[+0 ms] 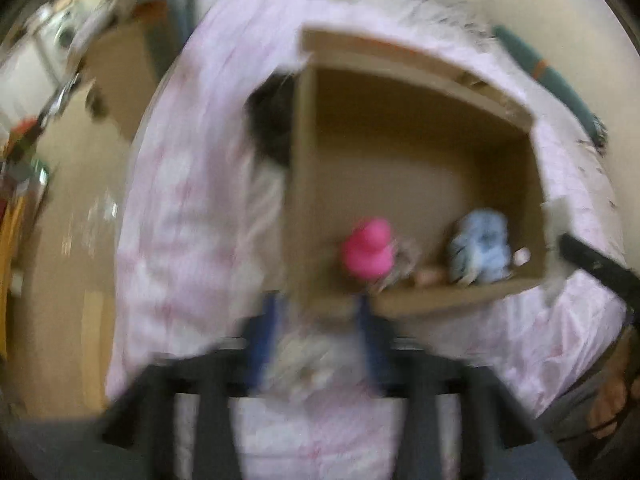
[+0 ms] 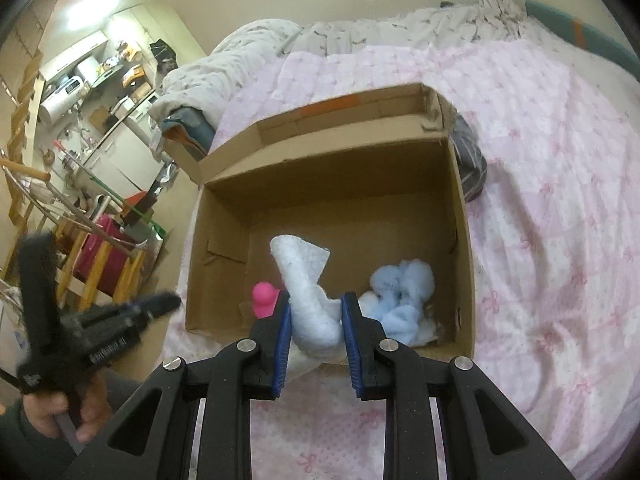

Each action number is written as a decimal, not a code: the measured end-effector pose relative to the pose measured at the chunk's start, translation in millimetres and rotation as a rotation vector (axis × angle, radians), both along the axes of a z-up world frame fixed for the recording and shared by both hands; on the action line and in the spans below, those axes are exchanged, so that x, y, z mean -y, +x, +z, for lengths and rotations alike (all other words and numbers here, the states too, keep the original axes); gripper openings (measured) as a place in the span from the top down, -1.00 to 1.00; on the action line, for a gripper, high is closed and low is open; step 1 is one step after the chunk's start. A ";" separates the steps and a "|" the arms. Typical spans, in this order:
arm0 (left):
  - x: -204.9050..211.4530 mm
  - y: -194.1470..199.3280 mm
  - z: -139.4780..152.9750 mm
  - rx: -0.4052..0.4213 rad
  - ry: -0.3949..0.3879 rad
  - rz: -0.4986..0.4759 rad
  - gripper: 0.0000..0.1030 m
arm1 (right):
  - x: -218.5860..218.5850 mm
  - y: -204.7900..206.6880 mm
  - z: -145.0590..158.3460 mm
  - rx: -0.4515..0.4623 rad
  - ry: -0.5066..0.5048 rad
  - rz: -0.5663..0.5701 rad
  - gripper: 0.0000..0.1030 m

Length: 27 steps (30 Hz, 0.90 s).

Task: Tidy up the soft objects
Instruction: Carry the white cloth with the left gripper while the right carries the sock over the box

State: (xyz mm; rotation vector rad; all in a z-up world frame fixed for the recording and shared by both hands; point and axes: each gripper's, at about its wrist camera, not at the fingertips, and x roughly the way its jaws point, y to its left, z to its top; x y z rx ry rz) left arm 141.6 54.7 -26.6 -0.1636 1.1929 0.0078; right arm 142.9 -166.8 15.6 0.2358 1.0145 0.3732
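Note:
An open cardboard box [image 2: 460,216] lies on a pink bedspread. Inside it are a pink toy [image 2: 264,298] and a light blue plush [image 2: 400,292]. My right gripper [image 2: 315,322] is shut on a white cloth [image 2: 304,276] and holds it over the box's near edge. The left wrist view is blurred: my left gripper [image 1: 316,340] holds something pale and soft [image 1: 308,364] between its blue pads, just short of the box [image 1: 304,184]. The pink toy [image 1: 366,250] and blue plush [image 1: 480,246] show there too.
The bed's pink spread [image 2: 560,200] extends right and behind the box. A grey quilt [image 2: 256,48] is bunched at the back. A dark bundle [image 2: 472,160] lies by the box's far right corner. Floor, a wooden rack [image 2: 80,240] and kitchen clutter are left.

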 end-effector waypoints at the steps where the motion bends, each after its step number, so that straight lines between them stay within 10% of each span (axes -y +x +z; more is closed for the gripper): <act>1: -4.6 -4.6 -10.5 -0.036 0.006 0.031 -0.38 | 0.7 -0.9 -5.0 -0.013 -0.008 -0.004 0.49; 11: 26.1 13.3 -84.3 -0.262 -0.015 -0.049 -0.36 | 2.7 -7.1 -22.1 -0.060 -0.064 -0.007 0.49; 15: 43.0 7.0 -96.8 -0.261 0.063 -0.101 0.61 | 6.8 -8.2 -20.3 -0.058 -0.063 -0.026 0.49; 27: 30.7 -33.4 1.9 -0.018 -0.042 -0.027 0.73 | 11.6 -7.9 -16.0 -0.060 -0.027 -0.036 0.49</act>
